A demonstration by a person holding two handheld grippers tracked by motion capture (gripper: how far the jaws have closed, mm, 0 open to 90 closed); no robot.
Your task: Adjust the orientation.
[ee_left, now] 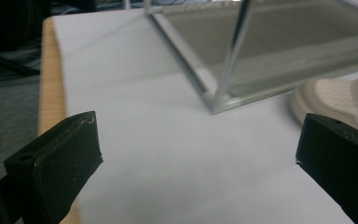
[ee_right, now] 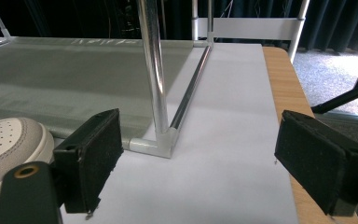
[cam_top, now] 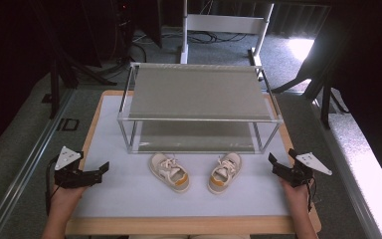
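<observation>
Left gripper (cam_top: 101, 170): held at the left side of the table, jaws set wide apart with nothing between them; in the left gripper view (ee_left: 196, 154) bare white surface lies between the two black jaws.
Right gripper (cam_top: 277, 162): held at the right side of the table, jaws likewise spread wide and empty; in the right gripper view (ee_right: 198, 163) the gap frames the rack's front corner post.
Left shoe (cam_top: 169, 172): small beige shoe with white laces and an orange heel patch, resting on the white table cover just in front of the rack, toe towards the rack and angled to the left; its toe shows at the right edge of the left gripper view (ee_left: 335, 98).
Right shoe (cam_top: 224, 173): matching shoe, beside the first but not touching it, toe angled to the right; its perforated toe appears at the left edge of the right gripper view (ee_right: 9, 144).
Rack (cam_top: 199, 119): two-tier frame of metal tubes with grey shelves, standing behind the shoes at the middle of the table; both shelves bare.
Table (cam_top: 94, 124): wooden top with a white cover; each gripper lies well apart from the nearer shoe.
</observation>
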